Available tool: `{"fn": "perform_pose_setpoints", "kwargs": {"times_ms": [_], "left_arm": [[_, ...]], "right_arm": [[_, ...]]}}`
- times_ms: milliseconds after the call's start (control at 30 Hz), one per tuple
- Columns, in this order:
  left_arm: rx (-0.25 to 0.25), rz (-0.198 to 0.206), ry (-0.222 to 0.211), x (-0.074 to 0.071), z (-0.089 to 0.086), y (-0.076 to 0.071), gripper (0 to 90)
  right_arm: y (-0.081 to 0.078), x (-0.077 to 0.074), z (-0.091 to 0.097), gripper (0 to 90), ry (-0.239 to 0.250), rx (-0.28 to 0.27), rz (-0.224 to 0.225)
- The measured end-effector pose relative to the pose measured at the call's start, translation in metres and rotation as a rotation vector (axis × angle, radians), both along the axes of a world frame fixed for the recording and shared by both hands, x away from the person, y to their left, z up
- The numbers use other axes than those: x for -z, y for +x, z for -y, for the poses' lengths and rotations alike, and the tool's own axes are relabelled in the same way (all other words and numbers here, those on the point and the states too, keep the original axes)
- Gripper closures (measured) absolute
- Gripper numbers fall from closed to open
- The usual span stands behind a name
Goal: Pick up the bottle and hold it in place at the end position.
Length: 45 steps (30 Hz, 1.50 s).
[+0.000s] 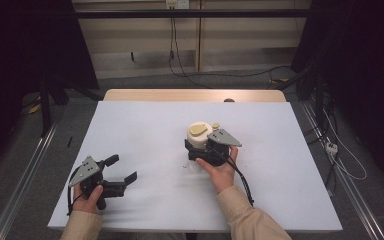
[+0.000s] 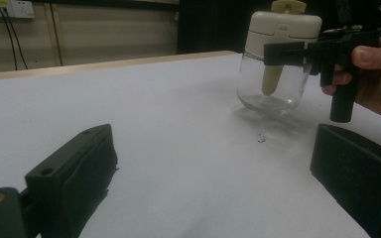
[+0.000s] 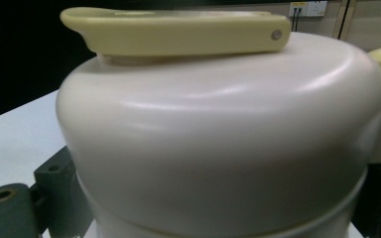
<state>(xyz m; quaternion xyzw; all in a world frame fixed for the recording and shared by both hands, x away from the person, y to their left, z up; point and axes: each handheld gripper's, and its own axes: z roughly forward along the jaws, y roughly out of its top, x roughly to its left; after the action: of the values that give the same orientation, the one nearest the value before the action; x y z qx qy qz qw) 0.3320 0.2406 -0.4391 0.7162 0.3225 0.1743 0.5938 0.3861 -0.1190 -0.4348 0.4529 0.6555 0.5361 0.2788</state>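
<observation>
A glass jar with a cream lid and a flat yellow handle stands upright near the middle of the white sheet. My right gripper reaches it from the near side, jaws on either side of the lid and shut on it. The left gripper view shows the jar with a black jaw of the right gripper against its lid. My left gripper rests at the near left of the sheet, open and holding nothing, its jaws wide apart.
A white sheet covers the table, with a strip of wooden tabletop along the far edge. Cables lie on the floor beyond and to the right. A tiny dark speck lies in front of the jar.
</observation>
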Motion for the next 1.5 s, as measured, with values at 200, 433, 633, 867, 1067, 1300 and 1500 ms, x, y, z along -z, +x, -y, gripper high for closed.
{"fn": "perform_pose_setpoints", "kwargs": {"times_ms": [200, 433, 633, 867, 1067, 1300, 1500], "left_arm": [[0.004, 0.003, -0.001, 0.000, 0.001, 0.000, 3.6], [0.003, 0.003, 0.001, 0.000, 0.001, 0.000, 3.6], [0.006, 0.002, -0.001, 0.000, 0.001, 0.000, 3.7], [0.008, 0.001, 0.001, 0.000, 0.001, 0.000, 3.6], [0.012, 0.003, 0.000, 0.000, 0.002, 0.000, 3.6], [0.012, 0.000, 0.001, 0.001, 0.001, 0.000, 3.6], [0.012, 0.001, 0.000, 0.001, 0.001, 0.001, 3.6]], "right_arm": [[0.004, 0.003, 0.000, 6.2, 0.003, 0.008, -0.011], [0.010, 0.005, -0.001, 6.2, 0.000, 0.013, -0.010], [0.016, 0.004, -0.004, 6.2, 0.003, 0.016, -0.014], [0.021, 0.004, -0.005, 6.2, 0.004, 0.018, -0.008], [0.025, 0.004, -0.007, 6.2, -0.008, 0.021, -0.009], [0.030, 0.004, -0.011, 6.3, -0.022, 0.012, -0.008], [0.033, 0.005, -0.012, 6.3, -0.015, 0.021, -0.004]]}}
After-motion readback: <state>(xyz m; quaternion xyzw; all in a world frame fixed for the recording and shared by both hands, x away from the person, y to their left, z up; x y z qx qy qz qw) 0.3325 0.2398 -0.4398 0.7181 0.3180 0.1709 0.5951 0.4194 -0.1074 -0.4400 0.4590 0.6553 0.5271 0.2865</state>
